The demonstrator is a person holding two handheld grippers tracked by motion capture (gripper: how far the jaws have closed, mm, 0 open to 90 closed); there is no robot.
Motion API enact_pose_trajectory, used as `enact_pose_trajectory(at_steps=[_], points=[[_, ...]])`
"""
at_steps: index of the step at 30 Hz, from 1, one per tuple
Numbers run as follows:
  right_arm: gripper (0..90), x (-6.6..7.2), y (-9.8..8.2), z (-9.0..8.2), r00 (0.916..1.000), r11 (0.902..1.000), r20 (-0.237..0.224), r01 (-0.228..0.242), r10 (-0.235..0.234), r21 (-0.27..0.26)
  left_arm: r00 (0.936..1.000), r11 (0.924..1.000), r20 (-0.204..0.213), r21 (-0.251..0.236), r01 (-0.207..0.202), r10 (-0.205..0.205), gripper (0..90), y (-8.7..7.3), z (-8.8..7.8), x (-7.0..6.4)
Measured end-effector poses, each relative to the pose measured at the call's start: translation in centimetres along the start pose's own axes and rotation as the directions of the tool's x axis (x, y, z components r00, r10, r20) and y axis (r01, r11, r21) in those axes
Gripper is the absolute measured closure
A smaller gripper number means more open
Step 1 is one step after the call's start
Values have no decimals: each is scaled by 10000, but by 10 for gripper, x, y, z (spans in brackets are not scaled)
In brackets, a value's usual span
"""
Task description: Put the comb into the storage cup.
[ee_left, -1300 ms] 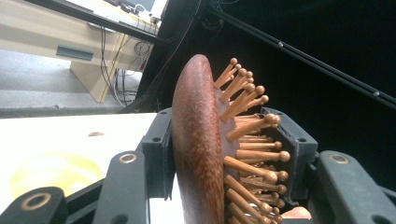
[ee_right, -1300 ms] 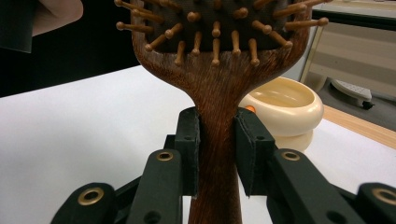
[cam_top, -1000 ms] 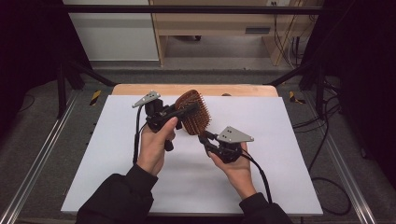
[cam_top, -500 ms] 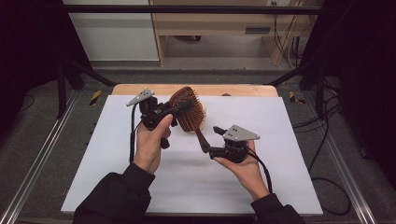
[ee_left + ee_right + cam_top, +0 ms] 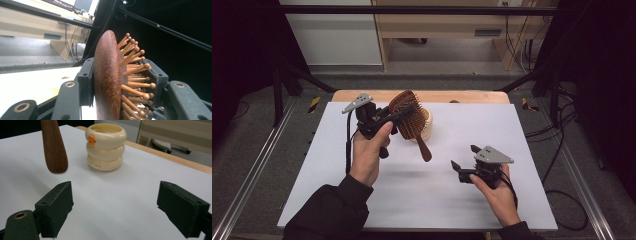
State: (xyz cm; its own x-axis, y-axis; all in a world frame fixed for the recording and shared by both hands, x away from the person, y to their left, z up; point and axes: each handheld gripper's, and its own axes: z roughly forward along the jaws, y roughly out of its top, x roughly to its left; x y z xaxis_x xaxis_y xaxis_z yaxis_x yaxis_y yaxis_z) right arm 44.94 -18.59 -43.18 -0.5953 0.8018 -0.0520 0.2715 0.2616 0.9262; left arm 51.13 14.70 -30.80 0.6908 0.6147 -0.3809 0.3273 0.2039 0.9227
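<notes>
A brown wooden hairbrush (image 5: 406, 111) is held up over the white sheet (image 5: 522, 135). My left gripper (image 5: 404, 116) is shut on its head, and the handle (image 5: 424, 149) hangs down to the right. In the left gripper view the pads (image 5: 86, 80) press the brush head (image 5: 107, 80) from its smooth back and its pin side. My right gripper (image 5: 463, 156) hovers low over the sheet, right of the handle. Its jaws have just been opening and nothing is between them. The right gripper view shows the open right gripper (image 5: 115, 207), the handle tip (image 5: 53, 147) and a cream ringed cup (image 5: 106, 146).
The cream cup (image 5: 428, 125) stands on the sheet just behind the brush. A wooden table edge (image 5: 472, 96) runs along the back. Metal rails (image 5: 252, 180) flank the table, and cables (image 5: 557, 150) lie on the floor at the right.
My right gripper has let go of the brush handle, opened, and moved right and toward the person. The left gripper still holds the brush head, now slightly further left.
</notes>
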Motion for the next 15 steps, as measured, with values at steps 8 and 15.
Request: enact_pose_trajectory(at_steps=[8,15], points=[[110,-21,-27,-18,9948,9935,488,-852,890,-754,9988,9987,86,-169,-487,488,501,3,4,-7],[99,-23,-35,-22,9931,9892,527,-983,1045,-1085,9997,9995,94,-202,-245,246,500,1,11,-3]])
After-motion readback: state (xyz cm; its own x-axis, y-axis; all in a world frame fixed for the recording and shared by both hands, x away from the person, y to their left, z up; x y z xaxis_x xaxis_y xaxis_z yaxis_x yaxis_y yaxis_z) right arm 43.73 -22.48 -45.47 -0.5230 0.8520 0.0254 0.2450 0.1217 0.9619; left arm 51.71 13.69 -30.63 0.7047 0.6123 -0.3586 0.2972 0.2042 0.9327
